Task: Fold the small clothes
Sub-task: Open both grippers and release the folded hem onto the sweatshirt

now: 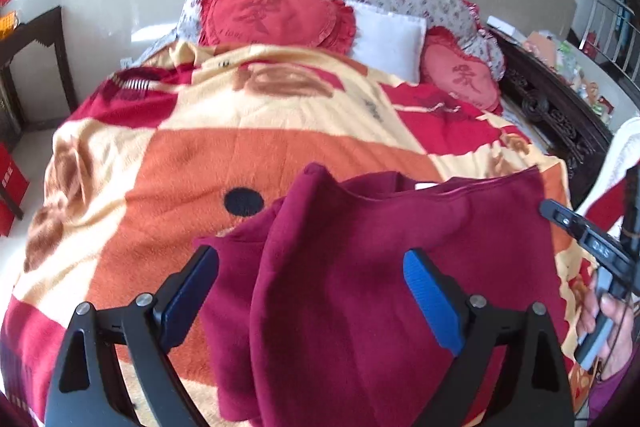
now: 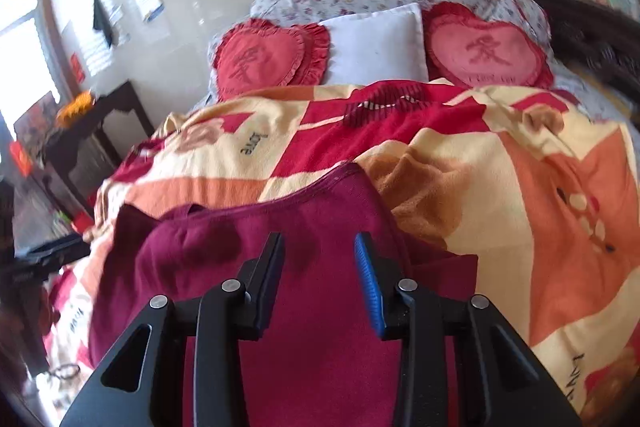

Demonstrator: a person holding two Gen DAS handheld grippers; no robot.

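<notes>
**Maroon garment spread on the blanket**

Left wrist: the left gripper [image 1: 312,291] gapes wide, empty, over the maroon garment [image 1: 360,267] lying on the blanket [image 1: 160,167].

Right wrist: the right gripper [image 2: 320,279] stands partly open, gripping nothing, above the garment [image 2: 320,327]. The blanket [image 2: 520,187] reads "love" [image 2: 253,143].

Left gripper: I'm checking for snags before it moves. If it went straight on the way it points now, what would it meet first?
Most likely the maroon garment, which lies on the blanket between the left gripper's open jaws. Depth is hard to judge here.
</notes>
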